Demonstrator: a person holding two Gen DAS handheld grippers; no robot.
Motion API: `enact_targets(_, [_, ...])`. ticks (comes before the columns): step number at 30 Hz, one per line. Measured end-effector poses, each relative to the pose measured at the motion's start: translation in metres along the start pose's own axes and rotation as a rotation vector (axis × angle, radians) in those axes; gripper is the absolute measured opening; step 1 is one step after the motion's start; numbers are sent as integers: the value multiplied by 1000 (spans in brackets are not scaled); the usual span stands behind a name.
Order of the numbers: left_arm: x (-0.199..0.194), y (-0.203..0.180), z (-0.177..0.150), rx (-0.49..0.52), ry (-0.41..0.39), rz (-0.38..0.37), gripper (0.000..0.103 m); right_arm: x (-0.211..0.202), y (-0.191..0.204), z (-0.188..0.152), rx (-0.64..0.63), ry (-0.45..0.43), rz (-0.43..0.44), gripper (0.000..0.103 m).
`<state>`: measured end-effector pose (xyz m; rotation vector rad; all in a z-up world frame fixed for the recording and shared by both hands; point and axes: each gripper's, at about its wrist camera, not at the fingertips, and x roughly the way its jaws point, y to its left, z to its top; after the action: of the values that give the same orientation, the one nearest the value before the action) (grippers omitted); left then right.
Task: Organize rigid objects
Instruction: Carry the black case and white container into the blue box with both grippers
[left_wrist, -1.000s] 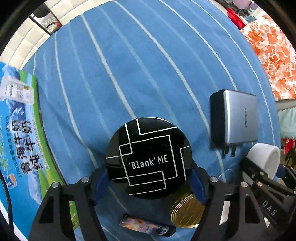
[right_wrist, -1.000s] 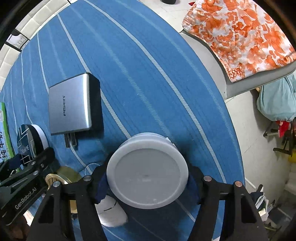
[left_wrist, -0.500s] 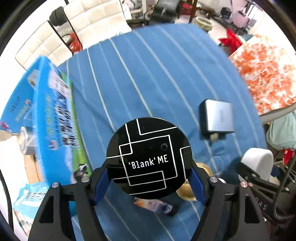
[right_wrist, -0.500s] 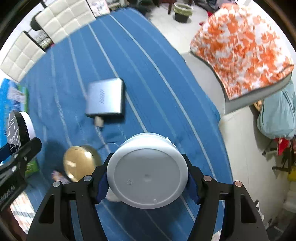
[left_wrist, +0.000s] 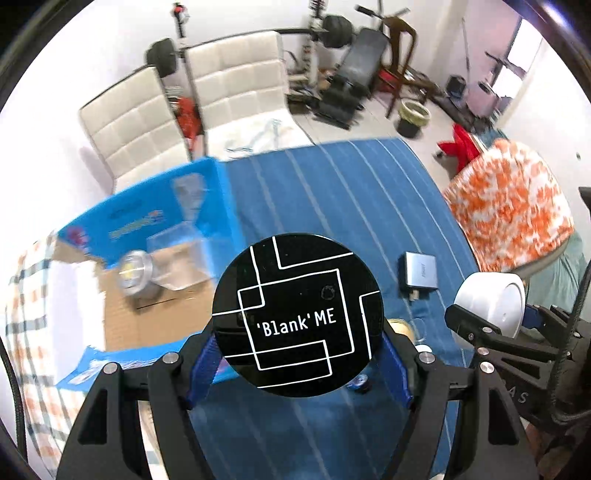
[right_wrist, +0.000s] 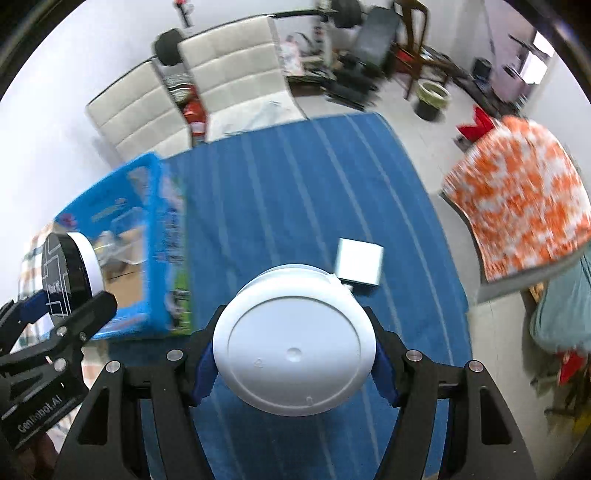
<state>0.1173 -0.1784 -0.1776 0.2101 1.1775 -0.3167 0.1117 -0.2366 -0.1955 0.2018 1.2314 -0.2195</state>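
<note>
Left gripper (left_wrist: 297, 350): closed on black tin (left_wrist: 297, 314), aloft near box (left_wrist: 155, 295) at table's (left_wrist: 351, 206) left edge. Right gripper (right_wrist: 293, 363): closed on white tub (right_wrist: 293, 341), above table. Boxed: silver tin (left_wrist: 135, 273); pending: both held items, charger (left_wrist: 421, 271).

Box (left_wrist: 147, 236) left of charger (left_wrist: 421, 271)

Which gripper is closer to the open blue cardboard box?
Left. The left gripper is at the blue cardboard box; the right gripper is over the blue striped cloth.
</note>
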Motion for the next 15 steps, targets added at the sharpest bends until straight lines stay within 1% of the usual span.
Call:
enact_targets(5, [-28, 55, -17, -74, -16, 20, 72, -11, 70, 4, -103, -11, 37, 70])
enact_targets(9, [-41, 97, -30, -144, -25, 40, 72, -11, 121, 1, -169, -20, 94, 70])
enact_targets(11, [-40, 121, -41, -189, -18, 45, 72, -2, 147, -2, -202, 0, 122, 70])
enact_targets(13, [-33, 148, -53, -240, 12, 55, 72, 11, 172, -1, -222, 32, 146, 70])
enact_targets(15, [-31, 169, -61, -278, 27, 57, 72, 27, 186, 0, -220, 56, 164, 70])
